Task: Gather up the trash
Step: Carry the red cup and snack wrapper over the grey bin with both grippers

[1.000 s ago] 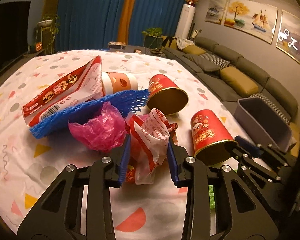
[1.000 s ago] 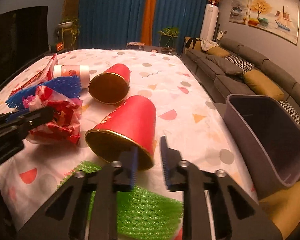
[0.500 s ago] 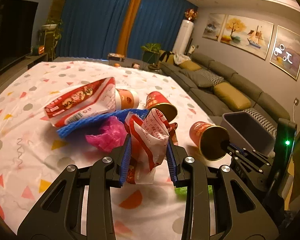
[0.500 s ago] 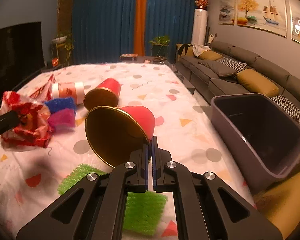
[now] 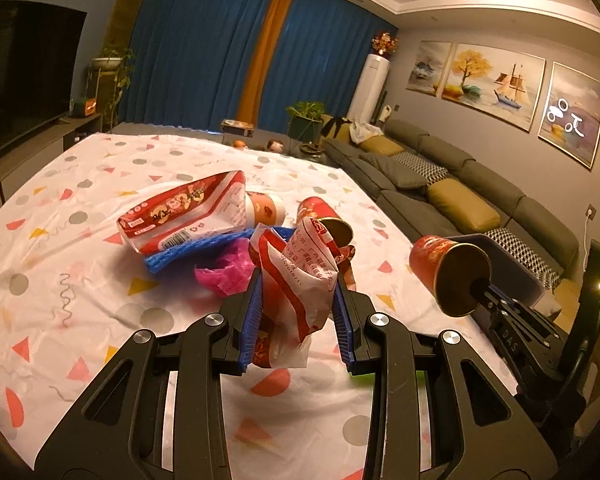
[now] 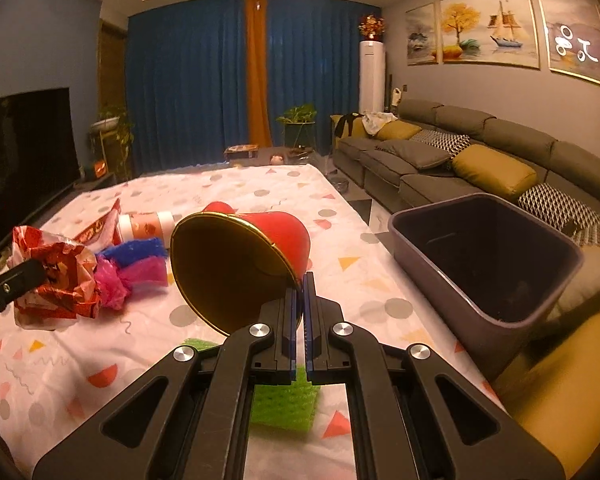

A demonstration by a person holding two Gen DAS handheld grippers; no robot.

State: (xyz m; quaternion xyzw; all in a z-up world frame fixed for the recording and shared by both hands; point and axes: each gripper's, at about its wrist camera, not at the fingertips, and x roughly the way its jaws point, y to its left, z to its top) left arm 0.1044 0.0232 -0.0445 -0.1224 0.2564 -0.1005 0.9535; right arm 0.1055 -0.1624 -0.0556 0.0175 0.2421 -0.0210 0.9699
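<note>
both loads now lifted off the table: left gripper (image 5: pixel 296 320) clamps a crumpled wrapper (image 5: pixel 300 280), right gripper (image 6: pixel 299 320) pinches a red cup (image 6: pixel 240 264), bin (image 6: pixel 540 240) at 3 o'clock empty, more litter left.

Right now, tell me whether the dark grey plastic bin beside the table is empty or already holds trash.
Looks empty: the dark grey plastic bin shows only a bare dark interior in the right wrist view, though its near corner is hidden.
</note>
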